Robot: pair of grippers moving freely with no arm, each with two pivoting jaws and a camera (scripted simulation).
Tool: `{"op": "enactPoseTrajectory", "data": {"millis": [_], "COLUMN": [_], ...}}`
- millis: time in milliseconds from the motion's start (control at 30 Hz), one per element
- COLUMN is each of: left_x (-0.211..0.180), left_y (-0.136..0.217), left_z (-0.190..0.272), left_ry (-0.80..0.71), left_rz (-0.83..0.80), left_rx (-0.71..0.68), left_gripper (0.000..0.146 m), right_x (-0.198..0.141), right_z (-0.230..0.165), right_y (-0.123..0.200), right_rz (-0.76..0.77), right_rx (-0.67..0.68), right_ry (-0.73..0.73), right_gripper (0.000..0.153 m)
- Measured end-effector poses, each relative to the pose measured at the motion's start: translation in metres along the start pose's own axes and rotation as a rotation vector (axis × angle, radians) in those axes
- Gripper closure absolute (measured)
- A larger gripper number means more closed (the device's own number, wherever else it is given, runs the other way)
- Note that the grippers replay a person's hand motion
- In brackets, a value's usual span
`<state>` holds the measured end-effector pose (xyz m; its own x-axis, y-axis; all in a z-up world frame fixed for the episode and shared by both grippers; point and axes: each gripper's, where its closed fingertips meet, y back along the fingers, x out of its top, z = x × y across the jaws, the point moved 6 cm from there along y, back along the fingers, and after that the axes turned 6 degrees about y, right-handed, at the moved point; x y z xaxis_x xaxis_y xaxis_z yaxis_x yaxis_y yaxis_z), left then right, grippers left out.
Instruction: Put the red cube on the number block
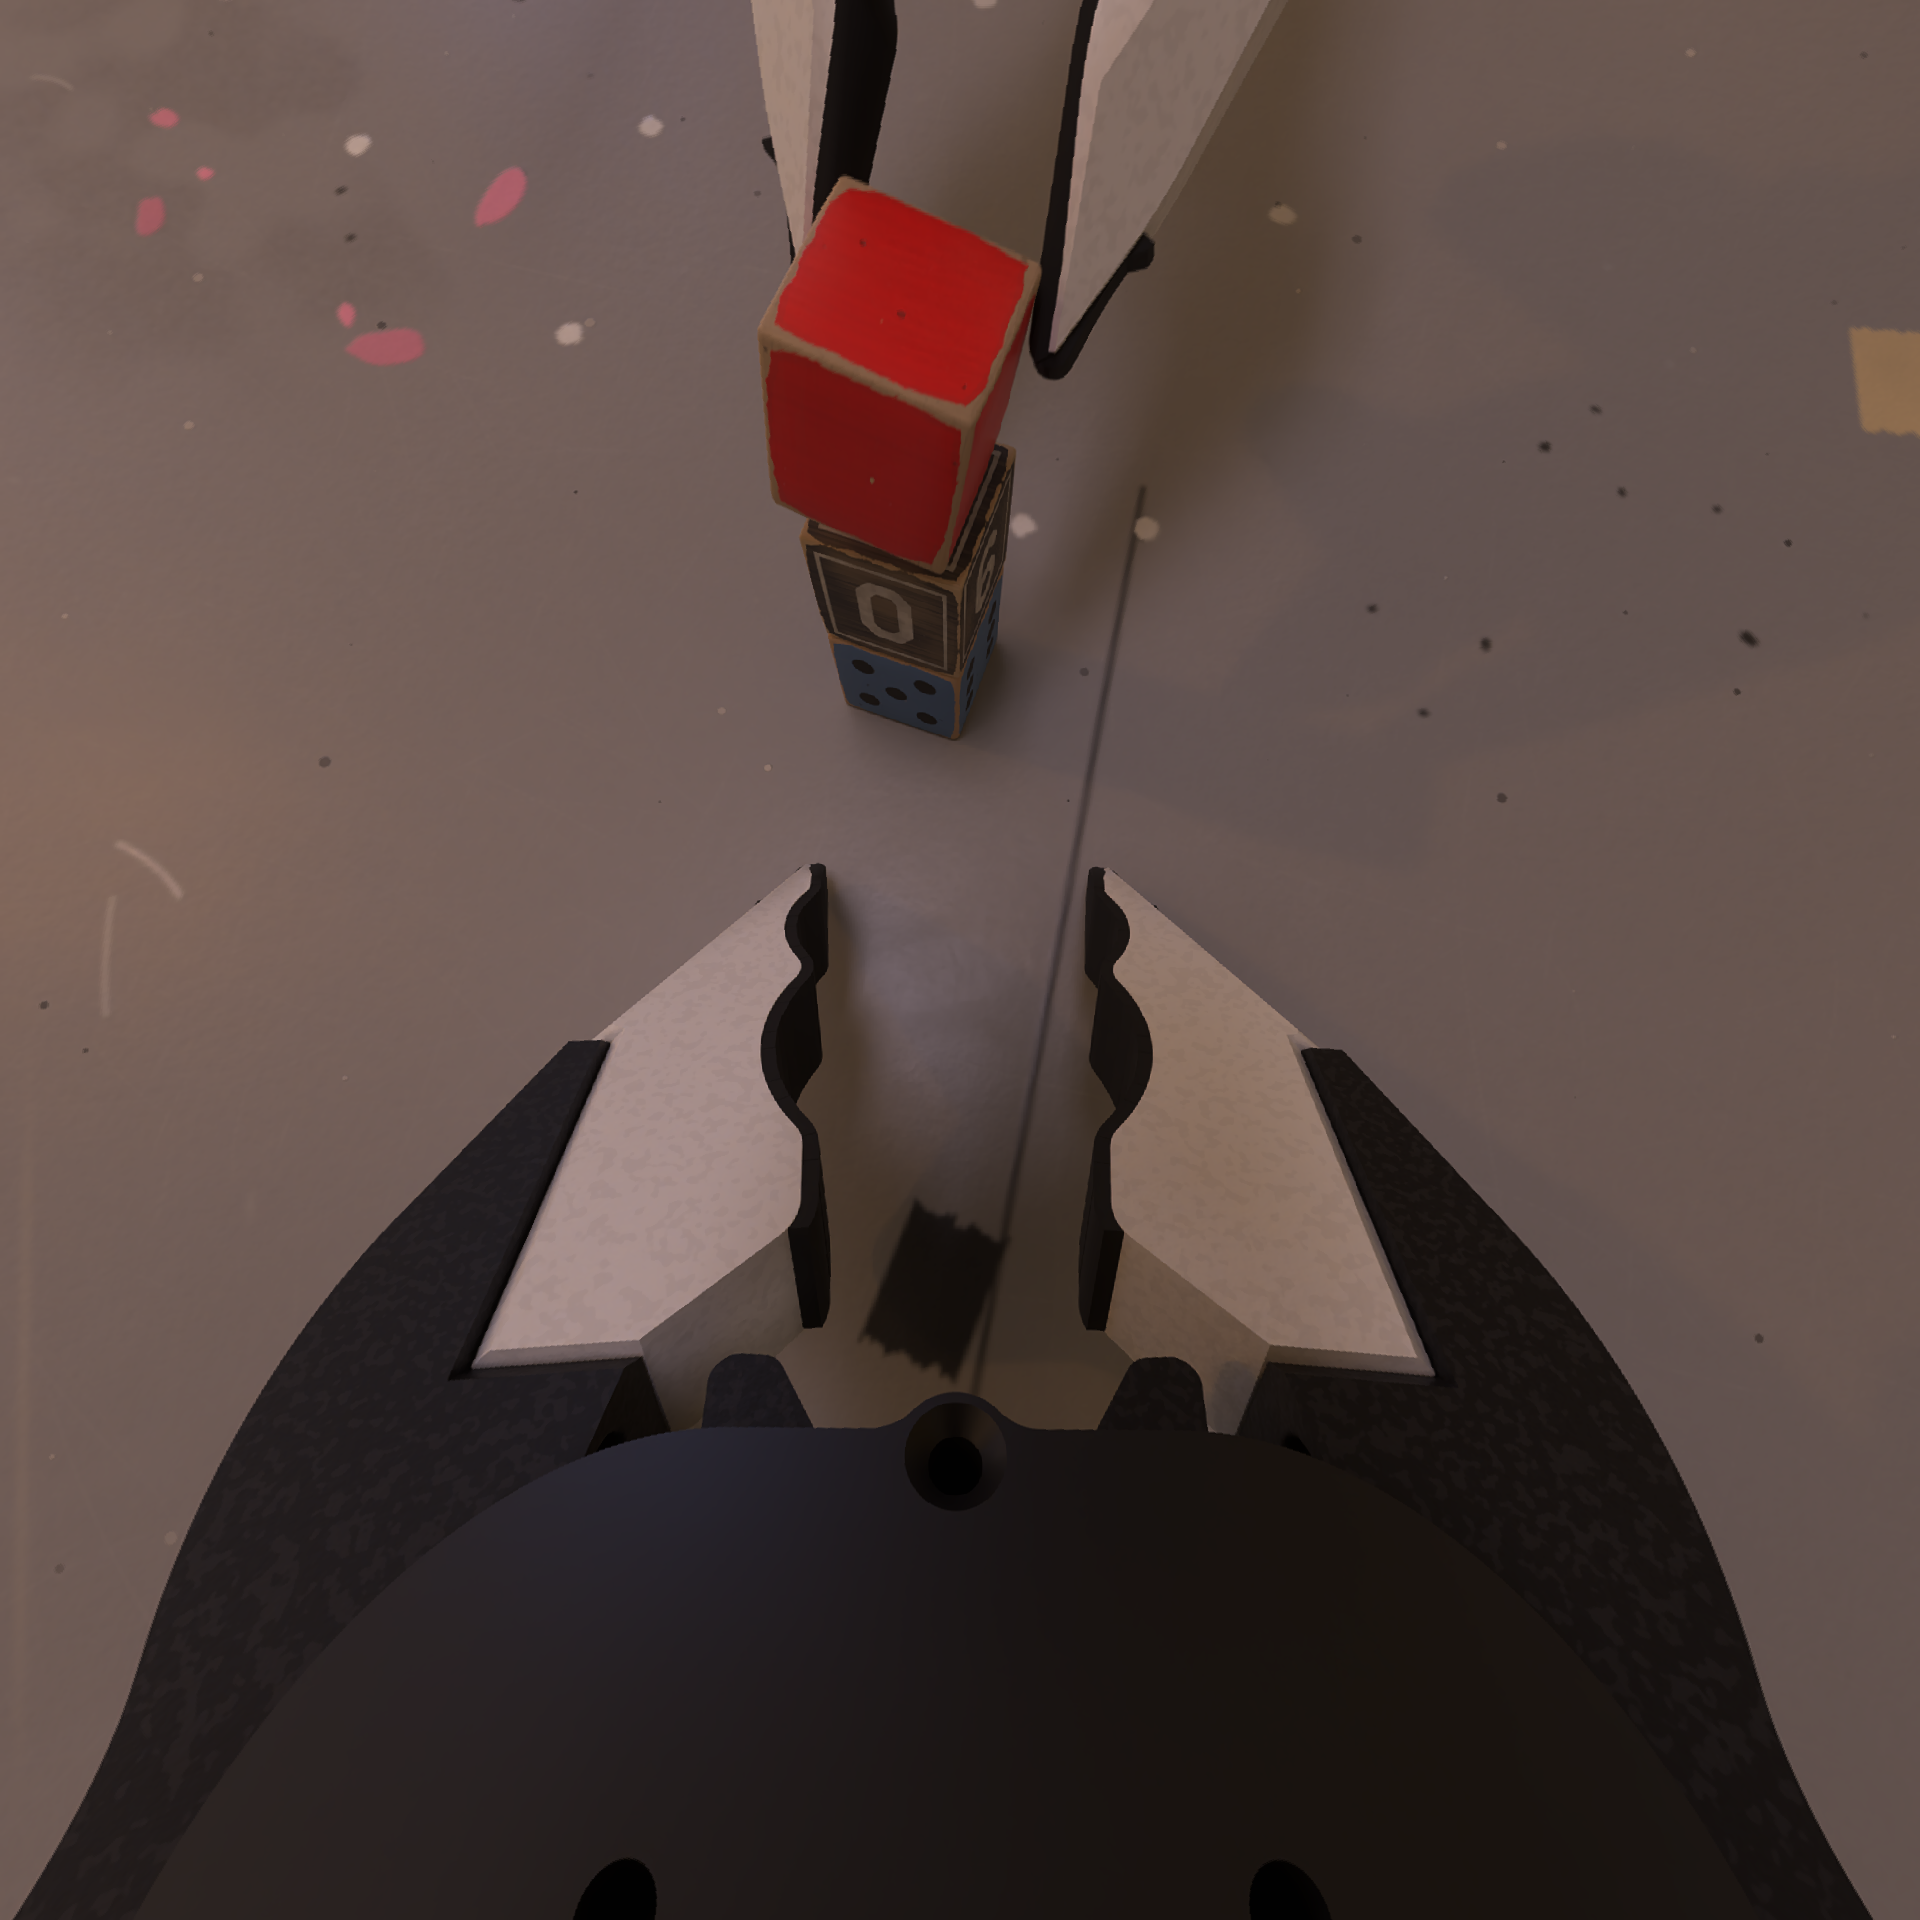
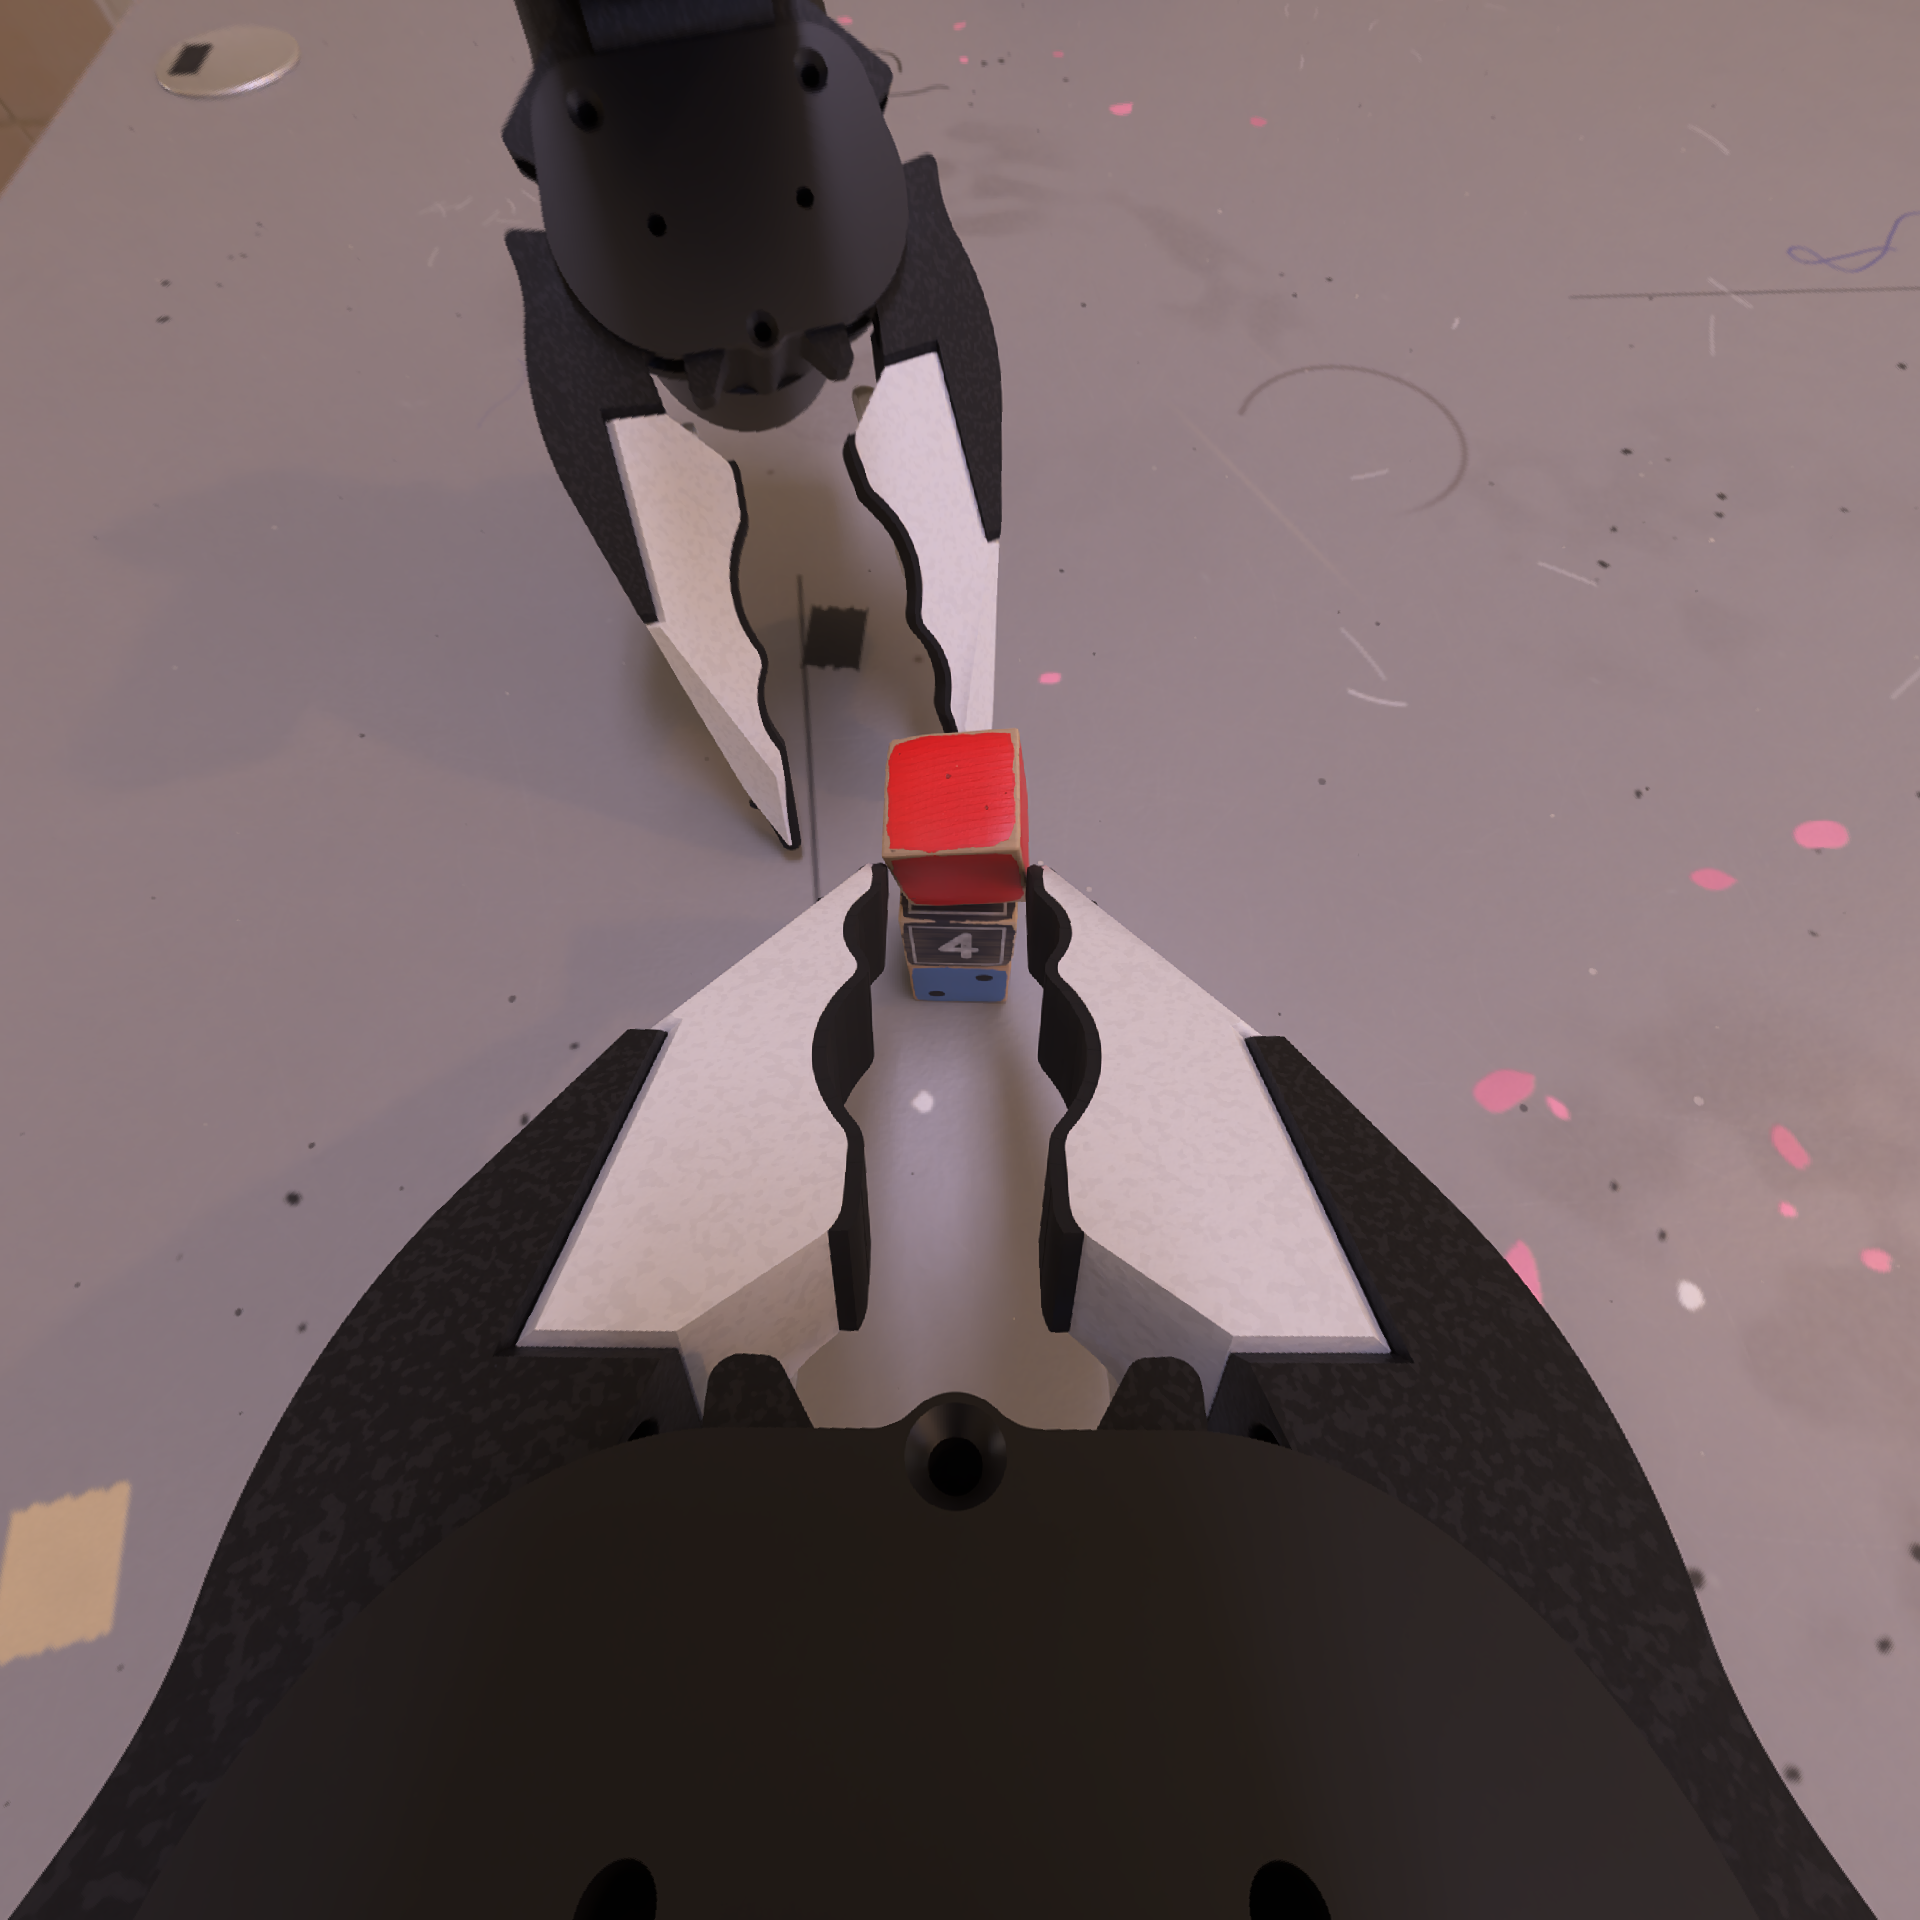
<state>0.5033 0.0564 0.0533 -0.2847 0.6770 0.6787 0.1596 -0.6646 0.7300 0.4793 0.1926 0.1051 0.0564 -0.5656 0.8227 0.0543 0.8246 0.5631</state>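
Where the grey, paint-flecked tabletop point(image 1: 416, 727) stretches away at the left of the left wrist view, pink splashes point(image 1: 499, 195) and white specks lie scattered over it. Toward the middle, the left gripper point(image 1: 956, 883) hangs above the surface with its jaws set wide and nothing between them; a thin dark line point(image 1: 1091, 748) runs along the table under its right finger. Ahead of it rises a three-block stack: a blue die point(image 1: 902, 694) at the bottom, the dark number block point(image 1: 883, 608) on that, and the red cube point(image 1: 883, 384) on top, twisted a little out of line with the block beneath so one corner overhangs. Behind the stack, the right gripper point(image 1: 935, 270) reaches down, its white fingers standing either side of the red cube with a gap showing at the right finger. A tan strip of tape point(image 1: 1886, 395) sits at the far right edge.

In the right wrist view, a round metal disc point(image 2: 227, 60) lies at the upper left. The right gripper's jaws are parted, fingertips flanking the cube; whether they touch it I cannot tell.
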Motion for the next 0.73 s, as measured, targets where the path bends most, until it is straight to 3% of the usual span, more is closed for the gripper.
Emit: {"op": "enactPoseTrajectory", "data": {"millis": [167,233,433,567,633,733], "left_x": [0.0,0.0,0.0,0.0,0.0,0.0], "left_y": [0.0,0.0,0.0,0.0,0.0,0.0], "left_z": [0.0,0.0,0.0,0.0,0.0,0.0], "left_ry": [0.001,0.001,0.004,0.005,0.005,0.006], "left_rz": [0.001,0.001,0.003,0.003,0.004,0.007], "left_rx": [0.0,0.0,0.001,0.003,0.003,0.003], "left_gripper": [0.096,0.096,0.096,0.096,0.096,0.096], "right_x": [-0.003,-0.003,0.001,-0.007,-0.023,-0.046], "right_z": [0.001,0.0,0.011,0.043,0.063,0.082], "right_y": [-0.003,-0.004,0.008,0.031,0.038,0.034], "right_rz": [-0.023,-0.02,0.088,0.24,0.233,0.154], "right_rx": [-0.004,-0.001,-0.051,-0.237,-0.364,-0.424], "right_ry": [-0.004,-0.005,-0.035,-0.131,-0.199,-0.234], "right_gripper": [0.127,0.112,0.109,0.109,0.111,0.108]}}
